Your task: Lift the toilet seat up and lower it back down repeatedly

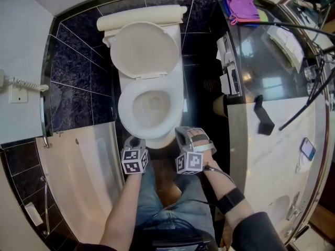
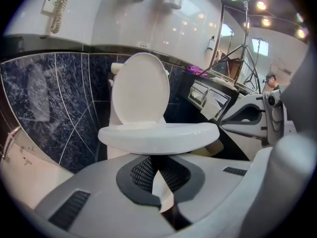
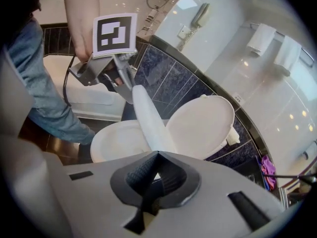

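Toilet seat (image 1: 125, 113): judged stiff, light, slippery, hinged at far end. Its near rim, the best hold, is clamped by left gripper (image 2: 154, 162) and right gripper (image 3: 157, 155).

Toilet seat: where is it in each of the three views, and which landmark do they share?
Head view: toilet seat, white ring at centre, below the lid.
Left gripper view: toilet seat at centre, a flat slab just above the jaws.
Right gripper view: toilet seat at centre, a slanted bar rising from the jaws.
Shared landmark: the raised lid behind it.
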`<state>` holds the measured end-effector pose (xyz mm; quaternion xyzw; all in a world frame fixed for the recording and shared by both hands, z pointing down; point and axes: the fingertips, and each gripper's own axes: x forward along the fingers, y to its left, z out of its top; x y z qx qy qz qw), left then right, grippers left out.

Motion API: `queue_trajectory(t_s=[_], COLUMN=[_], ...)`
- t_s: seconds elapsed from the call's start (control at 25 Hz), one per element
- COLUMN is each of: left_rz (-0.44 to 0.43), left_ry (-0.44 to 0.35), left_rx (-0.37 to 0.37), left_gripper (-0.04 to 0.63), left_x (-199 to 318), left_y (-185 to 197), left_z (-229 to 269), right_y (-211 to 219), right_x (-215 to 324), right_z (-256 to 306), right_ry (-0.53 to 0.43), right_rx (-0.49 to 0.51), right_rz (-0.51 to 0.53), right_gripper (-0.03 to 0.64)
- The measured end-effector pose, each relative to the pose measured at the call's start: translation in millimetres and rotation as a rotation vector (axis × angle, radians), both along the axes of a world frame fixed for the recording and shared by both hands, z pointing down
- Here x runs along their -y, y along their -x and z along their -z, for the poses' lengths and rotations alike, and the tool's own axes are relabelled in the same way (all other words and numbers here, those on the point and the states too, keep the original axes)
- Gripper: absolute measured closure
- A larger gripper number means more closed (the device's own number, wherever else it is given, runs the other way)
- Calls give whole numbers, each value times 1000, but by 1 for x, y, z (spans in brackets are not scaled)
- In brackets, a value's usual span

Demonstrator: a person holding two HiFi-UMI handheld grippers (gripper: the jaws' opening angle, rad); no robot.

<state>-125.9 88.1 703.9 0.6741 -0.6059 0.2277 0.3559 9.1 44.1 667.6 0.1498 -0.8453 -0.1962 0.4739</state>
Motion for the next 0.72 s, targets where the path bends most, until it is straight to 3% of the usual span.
queue_trajectory(t_s=[0.28, 0.44, 0.72], left_rz=[-55, -103, -168], left_ry=[61, 108, 169], left_rx=[23, 31, 31], left_gripper=[595, 595, 595], left_x=[-44, -71, -95], left_y=[-13, -23, -36], left_z=[-65, -109, -167], right_y=[-45, -56, -63], right_x=[19, 13, -10], right_z=[-48, -79, -123], right_ry=[71, 113, 158], right_rx=[36, 38, 13], right_rz=[-260, -308, -304], right_gripper=[600, 600, 600])
